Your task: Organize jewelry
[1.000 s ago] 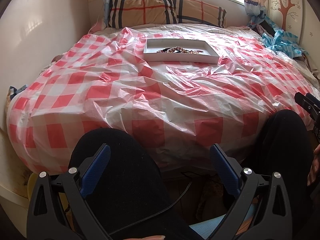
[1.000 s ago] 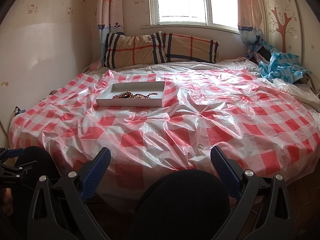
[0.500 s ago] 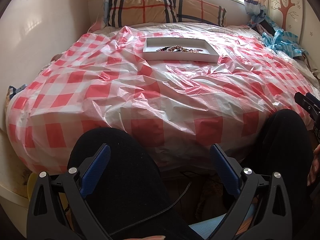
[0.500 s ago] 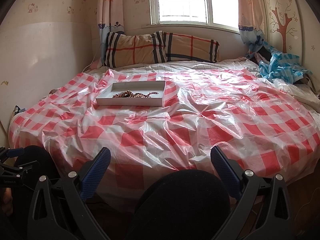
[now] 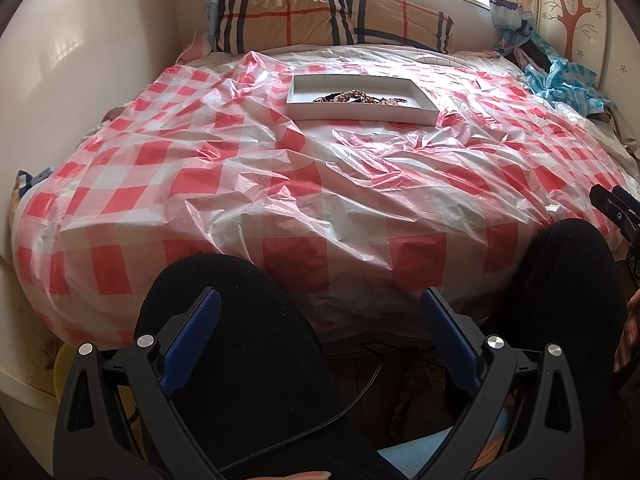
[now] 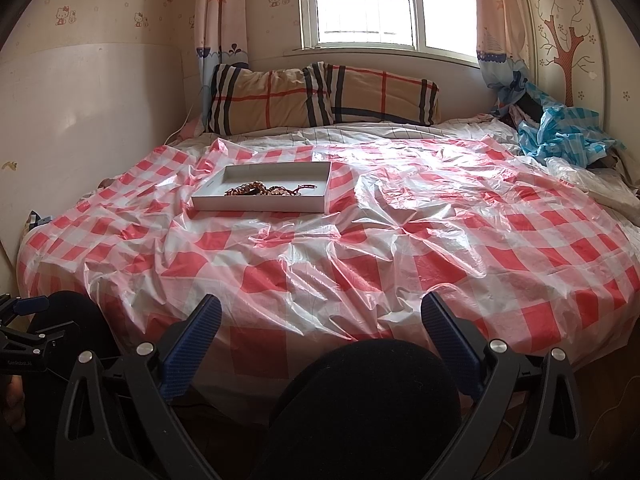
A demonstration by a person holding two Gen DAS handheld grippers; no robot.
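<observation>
- Jewelry (image 6: 264, 190): a heap of brown and pale bead strings, lying loose in the white tray (image 6: 256, 203), toward its near side; individual pieces too tangled and small to separate.
- White tray: shallow, rectangular, sits flat on the checked plastic sheet (image 6: 360, 248), in the far half of the bed and left of centre in the right wrist view.
- Checked plastic sheet: red and white, crumpled, glossy, covers most of the bed and hangs over the near edge.
- Left gripper (image 5: 320, 322): released, blue fingers spread wide, nothing between them; held low above the person's left knee (image 5: 240, 320), well short of the tray.
- Right gripper (image 6: 320, 324): also released and empty, fingers wide apart, held over the right knee (image 6: 372, 392), well apart from the tray.
- Person: seated at the foot of the bed, dark trousers, knees against the sheet's overhang.
- Plaid pillows (image 6: 320, 98): two, side by side at the head of the bed under the window (image 6: 384, 4).
- Blue cloth (image 6: 560, 132): bunched at the far right corner.
</observation>
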